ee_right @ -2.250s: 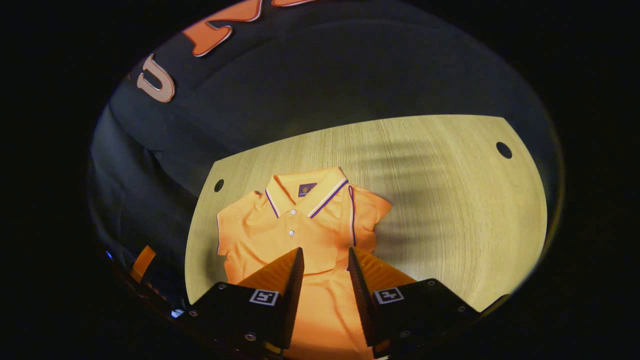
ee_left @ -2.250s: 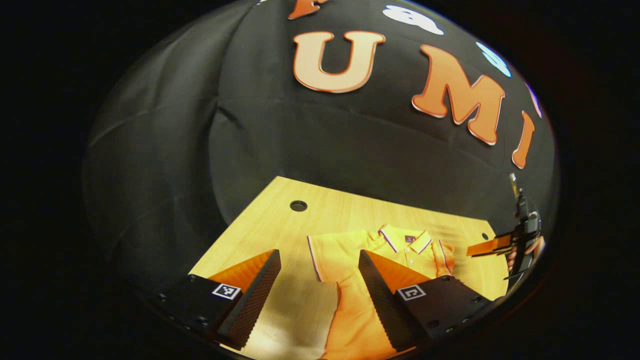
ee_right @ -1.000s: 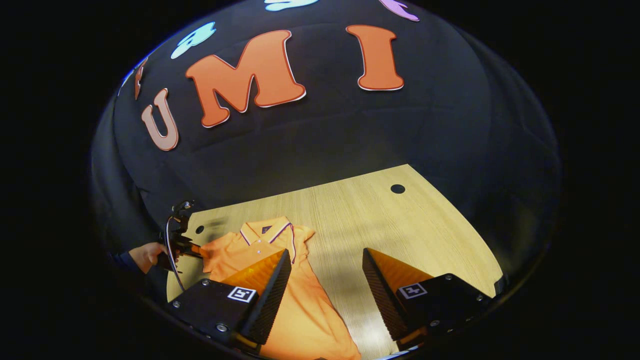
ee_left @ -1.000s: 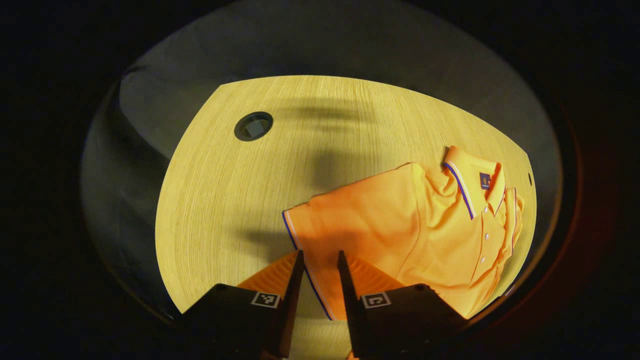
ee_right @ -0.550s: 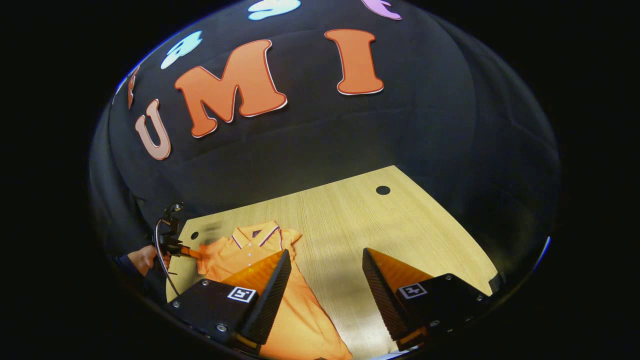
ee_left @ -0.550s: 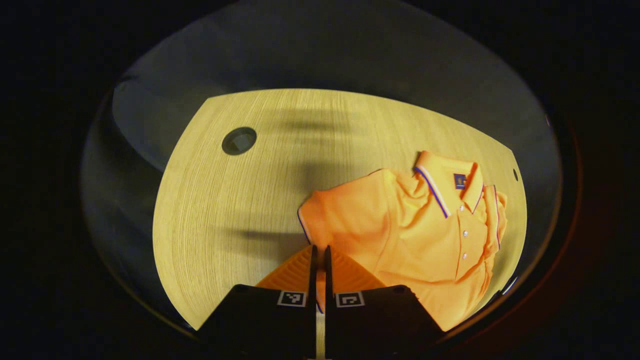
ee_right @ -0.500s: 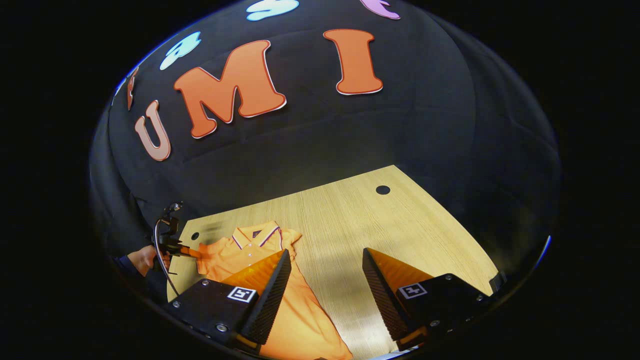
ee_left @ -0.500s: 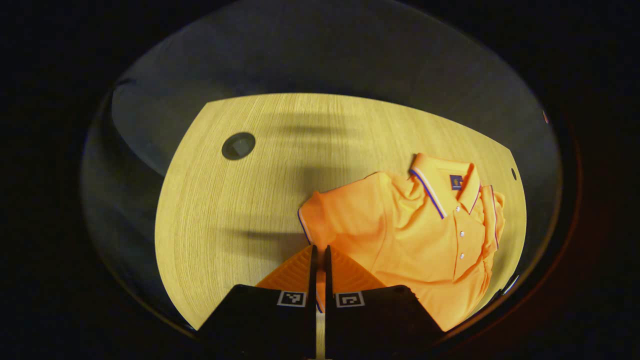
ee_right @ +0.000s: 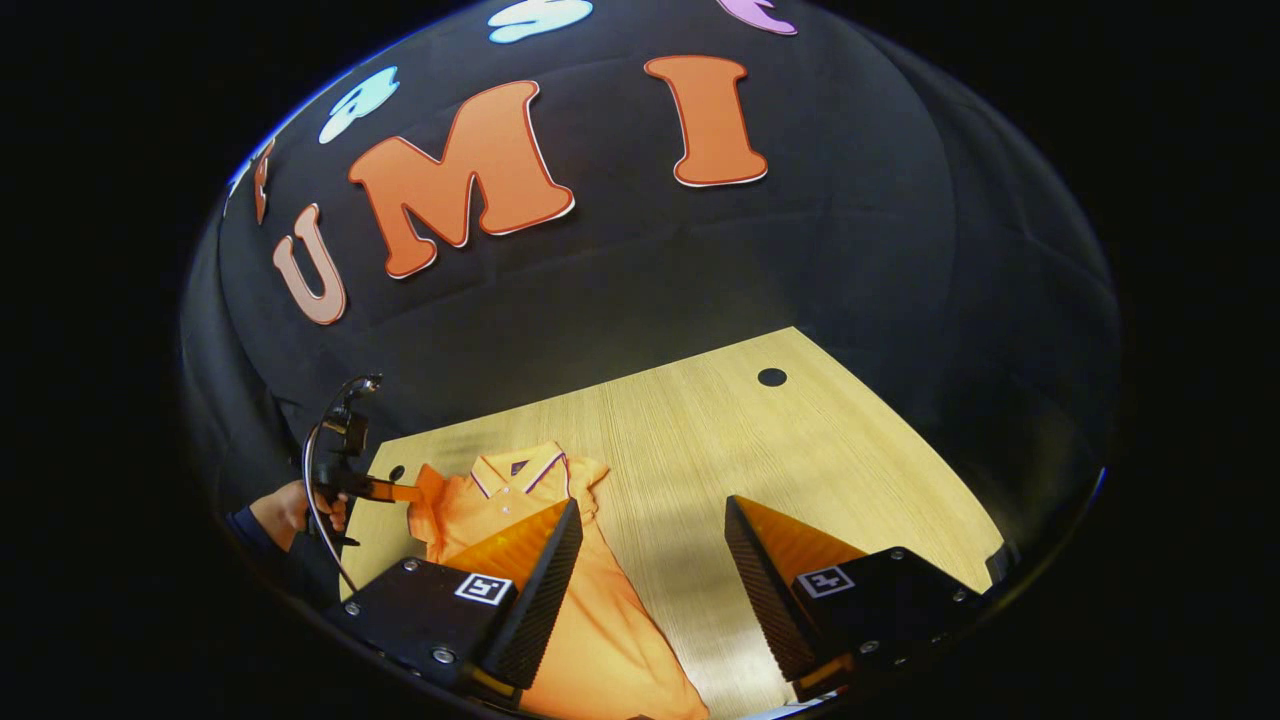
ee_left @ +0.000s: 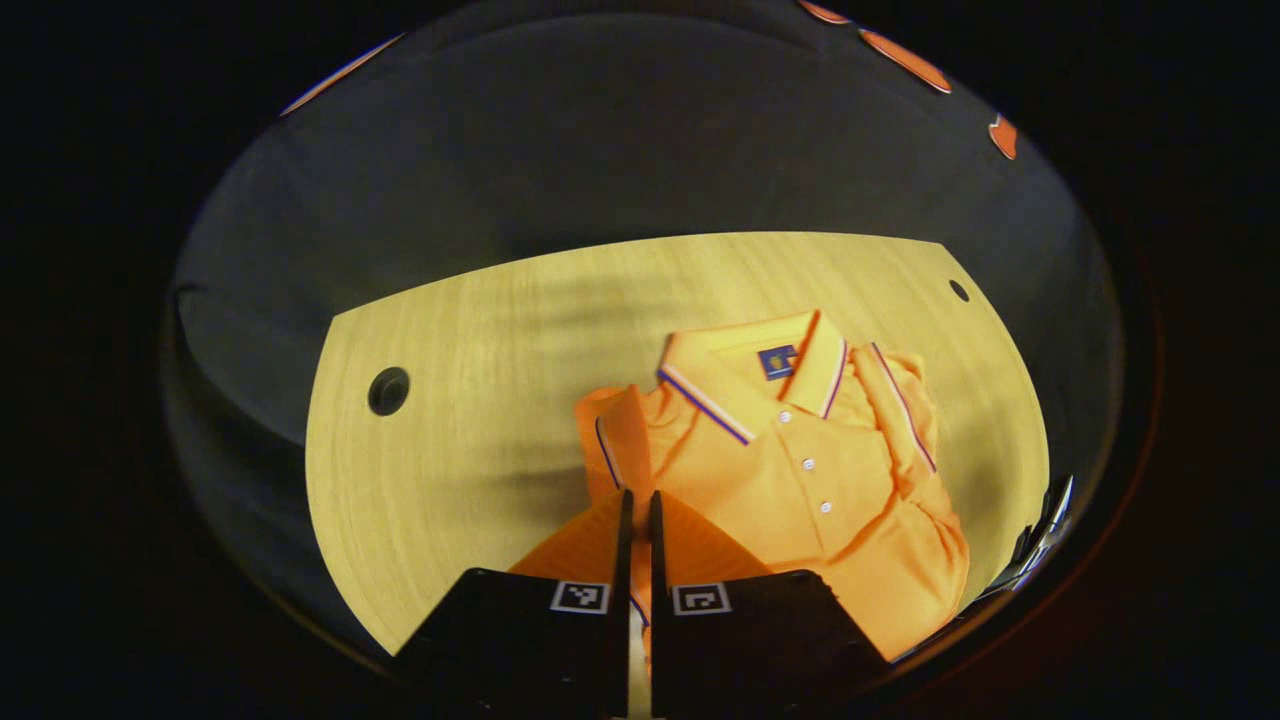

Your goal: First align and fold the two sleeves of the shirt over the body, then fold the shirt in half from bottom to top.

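Your left claw [ee_left: 634, 520] has clamped down on the trimmed cuff of the left sleeve [ee_left: 612, 455] and swung it inward. Half a second back that sleeve was still splayed out flat on the worktop [ee_left: 470, 400]; now it stands up in a narrow fold just ahead of the fingertips, right beside the collar [ee_left: 750, 375]. So the second sleeve fold is underway but not laid down yet.

The orange polo shirt [ee_left: 800, 480] lies ahead and off to the right of that claw. The other sleeve [ee_left: 900, 400] looks already folded over the body on the far side of the placket.

Your right claw [ee_right: 650, 540] hasn't budged. Its jaws are spread wide with nothing between them, hovering over bare worktop, with the shirt's lower body under its left finger.

My guess: carry the cuff across onto the chest, let go, then go for the hem.
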{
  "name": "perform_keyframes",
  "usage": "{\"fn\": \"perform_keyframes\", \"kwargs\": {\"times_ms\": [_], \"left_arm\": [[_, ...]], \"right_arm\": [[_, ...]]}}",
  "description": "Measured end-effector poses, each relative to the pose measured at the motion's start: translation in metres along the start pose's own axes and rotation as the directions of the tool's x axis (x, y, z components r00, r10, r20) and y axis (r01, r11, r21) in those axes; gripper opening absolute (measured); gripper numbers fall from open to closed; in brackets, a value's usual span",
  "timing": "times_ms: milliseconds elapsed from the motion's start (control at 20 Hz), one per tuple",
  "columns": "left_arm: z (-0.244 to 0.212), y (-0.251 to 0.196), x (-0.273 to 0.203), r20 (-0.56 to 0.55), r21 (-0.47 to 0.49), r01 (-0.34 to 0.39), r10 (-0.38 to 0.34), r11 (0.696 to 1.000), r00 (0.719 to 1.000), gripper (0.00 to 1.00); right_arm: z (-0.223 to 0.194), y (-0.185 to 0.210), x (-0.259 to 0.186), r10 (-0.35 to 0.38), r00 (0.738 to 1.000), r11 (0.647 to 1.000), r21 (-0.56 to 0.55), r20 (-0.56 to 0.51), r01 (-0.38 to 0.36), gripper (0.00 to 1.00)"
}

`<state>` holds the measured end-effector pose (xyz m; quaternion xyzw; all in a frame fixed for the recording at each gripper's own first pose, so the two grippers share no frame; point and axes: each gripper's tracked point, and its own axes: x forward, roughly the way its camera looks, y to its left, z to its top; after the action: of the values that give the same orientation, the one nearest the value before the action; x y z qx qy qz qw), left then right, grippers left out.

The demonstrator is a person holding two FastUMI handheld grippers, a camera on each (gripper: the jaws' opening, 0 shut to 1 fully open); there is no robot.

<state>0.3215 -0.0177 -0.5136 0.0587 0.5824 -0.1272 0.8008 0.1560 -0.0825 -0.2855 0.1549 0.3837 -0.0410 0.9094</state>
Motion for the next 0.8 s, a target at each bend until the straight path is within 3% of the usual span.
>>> {"fn": "perform_keyframes", "kwargs": {"times_ms": [200,250,300,400,500,600,650,700,800], "left_arm": [[0.007,-0.048,-0.012,0.043,0.025,0.119,-0.12,0.993,0.992,0.31],[0.011,-0.054,-0.017,0.064,0.026,0.13,-0.132,0.991,0.989,0.32],[0.013,-0.058,-0.024,0.091,0.027,0.14,-0.142,0.99,0.986,0.4],[0.016,-0.06,-0.042,0.152,0.033,0.14,-0.143,0.99,0.978,0.65],[0.014,-0.054,-0.061,0.207,0.053,0.09,-0.099,0.995,0.973,0.87],[0.012,-0.053,-0.089,0.276,0.055,0.048,-0.062,0.997,0.959,0.91],[0.009,-0.055,-0.107,0.316,0.048,0.036,-0.049,0.998,0.948,0.99],[0.008,-0.055,-0.127,0.363,0.037,0.014,-0.027,0.999,0.931,0.94],[0.007,-0.054,-0.174,0.467,0.011,-0.049,0.038,0.999,0.883,0.94]], "right_arm": [[-0.003,-0.006,-0.005,0.003,1.0,1.0,-0.008,-0.001,-0.003,0.88],[-0.002,-0.009,-0.007,0.0,1.0,1.0,-0.003,0.001,0.0,0.88],[-0.002,-0.011,-0.009,0.002,1.0,1.0,0.001,0.003,-0.002,0.88],[-0.001,-0.018,-0.012,-0.014,1.0,1.0,0.003,0.026,0.013,0.88],[0.001,-0.023,-0.018,-0.032,0.998,0.999,0.002,0.055,0.032,0.88],[0.004,-0.024,-0.027,-0.035,0.995,0.999,-0.006,0.091,0.035,0.88],[0.005,-0.022,-0.031,-0.022,0.994,0.999,-0.022,0.11,0.025,0.88],[0.006,-0.018,-0.035,-0.004,0.992,0.999,-0.048,0.128,0.01,0.88],[0.005,-0.005,-0.045,0.05,0.986,0.994,-0.107,0.157,-0.034,0.88]]}}
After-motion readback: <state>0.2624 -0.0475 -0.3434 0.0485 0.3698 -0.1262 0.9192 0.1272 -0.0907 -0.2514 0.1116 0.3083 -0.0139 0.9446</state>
